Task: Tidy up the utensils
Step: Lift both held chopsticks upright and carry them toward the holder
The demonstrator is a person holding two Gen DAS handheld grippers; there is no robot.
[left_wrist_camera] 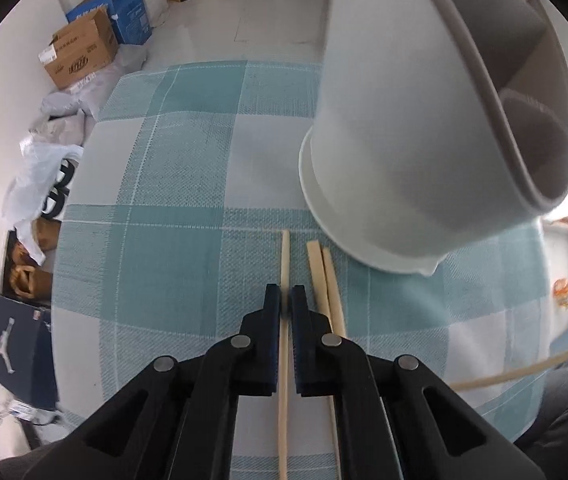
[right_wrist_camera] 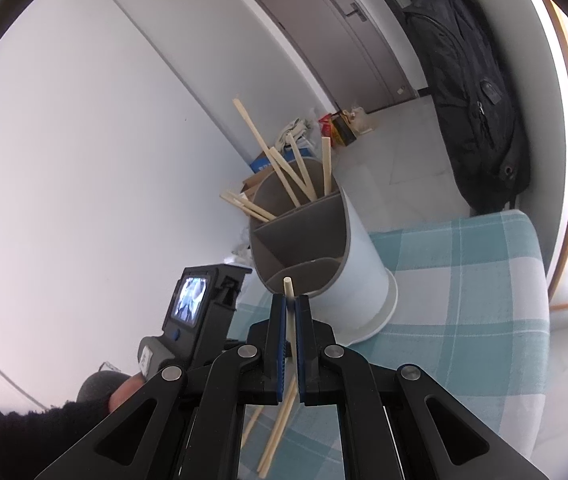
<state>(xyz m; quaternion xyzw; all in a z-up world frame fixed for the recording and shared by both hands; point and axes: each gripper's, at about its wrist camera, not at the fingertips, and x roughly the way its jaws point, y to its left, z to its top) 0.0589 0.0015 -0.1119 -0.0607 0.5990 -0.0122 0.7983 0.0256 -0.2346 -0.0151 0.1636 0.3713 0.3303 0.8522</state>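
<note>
A white utensil holder [left_wrist_camera: 395,128] with grey divided compartments stands on the teal checked tablecloth [left_wrist_camera: 172,208]; it also shows in the right wrist view [right_wrist_camera: 359,256], with several wooden chopsticks [right_wrist_camera: 284,168] standing in its far compartment. My left gripper [left_wrist_camera: 285,300] is shut on a chopstick [left_wrist_camera: 284,256] lying on the cloth. Two more chopsticks [left_wrist_camera: 325,280] lie just right of it. My right gripper [right_wrist_camera: 291,304] is shut on a chopstick [right_wrist_camera: 288,288], held tip-up just in front of the holder's near compartment. Loose chopsticks [right_wrist_camera: 280,428] lie below it.
The left hand's gripper body with its small screen [right_wrist_camera: 200,312] is left of my right gripper. Boxes [left_wrist_camera: 84,48] and bags [left_wrist_camera: 48,160] lie on the floor beyond the table's left edge. A black backpack [right_wrist_camera: 471,92] hangs at the right.
</note>
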